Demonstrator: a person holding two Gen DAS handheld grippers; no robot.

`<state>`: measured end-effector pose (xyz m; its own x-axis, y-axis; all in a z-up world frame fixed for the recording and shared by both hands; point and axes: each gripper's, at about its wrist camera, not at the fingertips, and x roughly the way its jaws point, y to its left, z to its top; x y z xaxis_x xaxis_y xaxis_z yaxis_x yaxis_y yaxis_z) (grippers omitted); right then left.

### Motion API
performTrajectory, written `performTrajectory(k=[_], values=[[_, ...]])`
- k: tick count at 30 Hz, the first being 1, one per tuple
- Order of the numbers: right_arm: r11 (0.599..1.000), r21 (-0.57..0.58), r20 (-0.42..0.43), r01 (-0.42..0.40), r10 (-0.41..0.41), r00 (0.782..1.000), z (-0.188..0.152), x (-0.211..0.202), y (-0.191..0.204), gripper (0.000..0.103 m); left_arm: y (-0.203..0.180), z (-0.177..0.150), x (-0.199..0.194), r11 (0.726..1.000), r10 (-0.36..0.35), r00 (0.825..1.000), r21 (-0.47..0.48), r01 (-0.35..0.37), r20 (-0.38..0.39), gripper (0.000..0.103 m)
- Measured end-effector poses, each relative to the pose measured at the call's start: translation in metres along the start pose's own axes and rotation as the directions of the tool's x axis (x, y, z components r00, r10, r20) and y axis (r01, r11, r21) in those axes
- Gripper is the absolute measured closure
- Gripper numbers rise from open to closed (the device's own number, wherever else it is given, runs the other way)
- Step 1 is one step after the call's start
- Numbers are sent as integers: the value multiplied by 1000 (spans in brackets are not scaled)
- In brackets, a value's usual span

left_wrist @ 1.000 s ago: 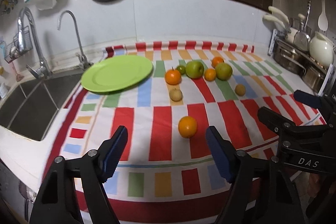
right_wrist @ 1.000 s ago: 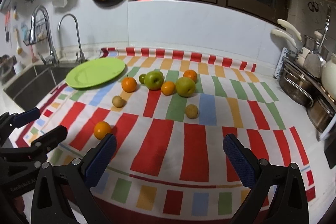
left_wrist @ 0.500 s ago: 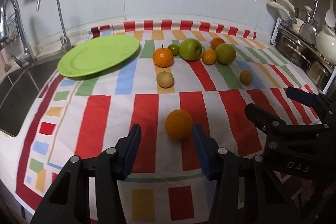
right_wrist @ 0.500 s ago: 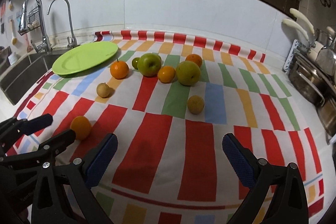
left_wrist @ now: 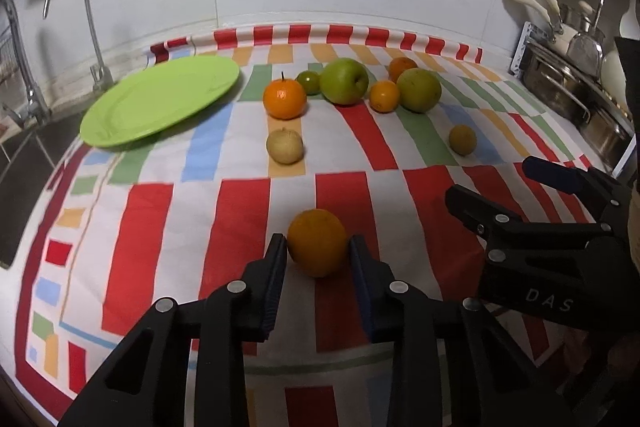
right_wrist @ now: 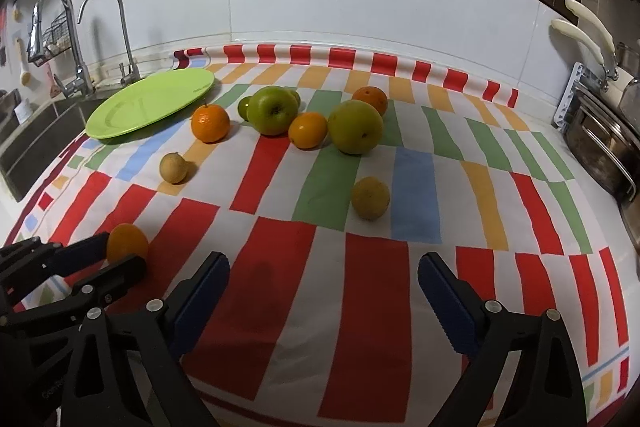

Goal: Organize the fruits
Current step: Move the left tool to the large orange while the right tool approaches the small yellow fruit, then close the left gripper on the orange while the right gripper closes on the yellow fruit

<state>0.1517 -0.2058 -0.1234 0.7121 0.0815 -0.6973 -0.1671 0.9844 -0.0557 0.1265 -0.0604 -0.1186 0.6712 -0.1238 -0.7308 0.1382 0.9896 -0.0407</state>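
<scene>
An orange (left_wrist: 316,242) sits on the striped cloth (left_wrist: 240,211) covering the tabletop, well in front of the green plate (left_wrist: 160,105). The left wrist view shows it framed between both fingers of the left hand-held gripper (left_wrist: 318,253), each pad touching or almost touching a side; whether it is squeezed cannot be told. The right wrist view shows the same orange (right_wrist: 127,242) only from the side, half hidden by the left fingers (right_wrist: 116,273). It also shows the right hand-held gripper (right_wrist: 322,283) spread wide over bare cloth, holding nothing. Right of the plate lie more fruits: a stemmed orange (left_wrist: 284,98), a green apple (left_wrist: 344,81), and a small tan fruit (left_wrist: 284,146) nearer the held orange.
</scene>
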Motion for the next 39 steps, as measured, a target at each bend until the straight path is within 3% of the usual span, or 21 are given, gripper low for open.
performTrajectory(k=[10,12,19,26,39], values=[[997,73,-13,-4,5,1000,20,18,-21,19,-17,33,14,999,-33,999,42,32,17,71],[998,68,-22,8,-7,1000,26,26,-23,28,-21,39,19,998,-37,999,55,36,13,71],[993,115,-75,-23,31,997,34,52,-35,45,-27,51,31,997,-51,999,61,50,17,71],[993,114,-88,-37,47,995,37,60,-37,75,-23,53,35,998,-40,999,53,39,9,71],[994,88,-55,-67,72,996,35,35,-23,75,-15,48,9,998,-55,997,45,53,45,72]])
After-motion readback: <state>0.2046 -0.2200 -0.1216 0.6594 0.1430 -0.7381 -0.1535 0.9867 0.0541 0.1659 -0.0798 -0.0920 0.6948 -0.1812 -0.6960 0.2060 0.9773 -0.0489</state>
